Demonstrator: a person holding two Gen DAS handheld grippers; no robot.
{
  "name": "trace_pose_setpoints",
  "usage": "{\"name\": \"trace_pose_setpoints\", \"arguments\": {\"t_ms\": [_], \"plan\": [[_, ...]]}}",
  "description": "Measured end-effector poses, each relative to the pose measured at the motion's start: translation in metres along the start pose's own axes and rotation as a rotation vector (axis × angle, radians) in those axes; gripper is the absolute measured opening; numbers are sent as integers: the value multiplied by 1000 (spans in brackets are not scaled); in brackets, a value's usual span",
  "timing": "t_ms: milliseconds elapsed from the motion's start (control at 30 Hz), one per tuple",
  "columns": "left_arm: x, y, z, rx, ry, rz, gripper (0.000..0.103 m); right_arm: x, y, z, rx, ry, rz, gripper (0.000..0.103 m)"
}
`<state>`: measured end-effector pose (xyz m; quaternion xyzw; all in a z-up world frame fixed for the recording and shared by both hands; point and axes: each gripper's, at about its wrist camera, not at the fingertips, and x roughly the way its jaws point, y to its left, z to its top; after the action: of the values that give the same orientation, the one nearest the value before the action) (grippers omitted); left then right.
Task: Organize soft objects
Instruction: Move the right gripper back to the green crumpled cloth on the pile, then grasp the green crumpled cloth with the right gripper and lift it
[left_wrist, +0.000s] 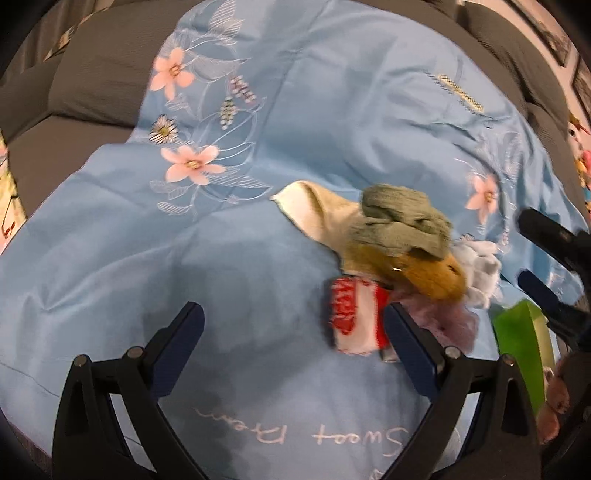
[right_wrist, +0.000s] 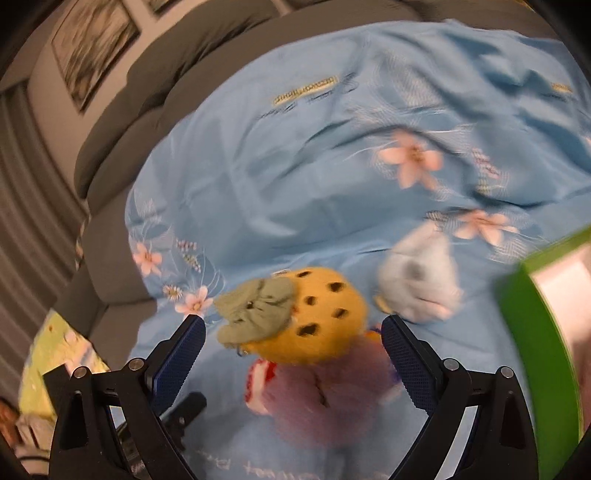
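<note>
Both tongs stand wide with nothing gripped: my left tongs (left_wrist: 293, 323) hang over bare blue cloth, and my right tongs (right_wrist: 293, 338) frame the toy pile without touching it.

I see a light blue bedsheet (left_wrist: 258, 110) with pink flowers and white script spread over a grey sofa (left_wrist: 92, 81), whose cushions show at 10 to 12 o'clock in both views. Framed pictures (right_wrist: 92, 48) hang on the wall at 11 o'clock in my right view.

Soft things lie heaped on the sheet. In my left view the heap sits at 3 to 4 o'clock from centre: a yellow spotted plush (right_wrist: 325, 317) with a grey-green cloth (left_wrist: 406, 221) on top, a cream cloth (left_wrist: 317, 210) sticking out at 10 o'clock of it, a red-and-white piece (left_wrist: 356, 317) just beside my right-hand finger, a pink fluffy piece (right_wrist: 317, 398) beneath, and a white plush (right_wrist: 421, 284) at 3 o'clock of the yellow one.

At 3 to 4 o'clock of my right view stands a green bin (right_wrist: 535, 350); its inside is cut off by the edge and I cannot tell what it holds. Motion blur smears both views, so I cannot make out what the plushes are.
</note>
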<state>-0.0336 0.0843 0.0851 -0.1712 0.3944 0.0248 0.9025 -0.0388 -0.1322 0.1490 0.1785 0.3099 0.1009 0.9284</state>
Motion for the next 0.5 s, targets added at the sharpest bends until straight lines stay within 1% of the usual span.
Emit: {"name": "trace_pose_setpoints", "arguments": {"t_ms": [67,133,200,233,267,300,333,367,400,433,467,500], "plan": [[1,3,3,-12,16,2,97,25,15,4,-33,27,-2,97],[-1,8,6,-32,7,-3,97,56,27,8,-48,73,-14,97],[-3,11,8,-50,-1,1,97,76,32,10,-44,98,-27,93],[-5,14,9,-63,-6,3,97,90,35,10,-44,115,-36,83],[-5,14,10,-70,-7,3,97,99,37,9,-43,124,-52,68],[-5,15,10,-75,-4,-1,97,105,39,10,-46,132,-66,62],[-6,15,10,-77,-2,-8,97,113,41,10,-52,146,-82,50],[-6,16,11,-80,-2,-13,97,118,41,10,-53,154,-89,41],[-7,16,11,-84,-3,-19,97,121,39,9,-46,156,-91,37],[-8,17,11,-87,-6,-22,97,122,37,9,-34,154,-89,27],[-10,18,12,-88,-10,-27,97,121,36,9,-22,156,-92,20],[-11,18,13,-88,-14,-30,97,119,34,9,-13,157,-92,19]]}}
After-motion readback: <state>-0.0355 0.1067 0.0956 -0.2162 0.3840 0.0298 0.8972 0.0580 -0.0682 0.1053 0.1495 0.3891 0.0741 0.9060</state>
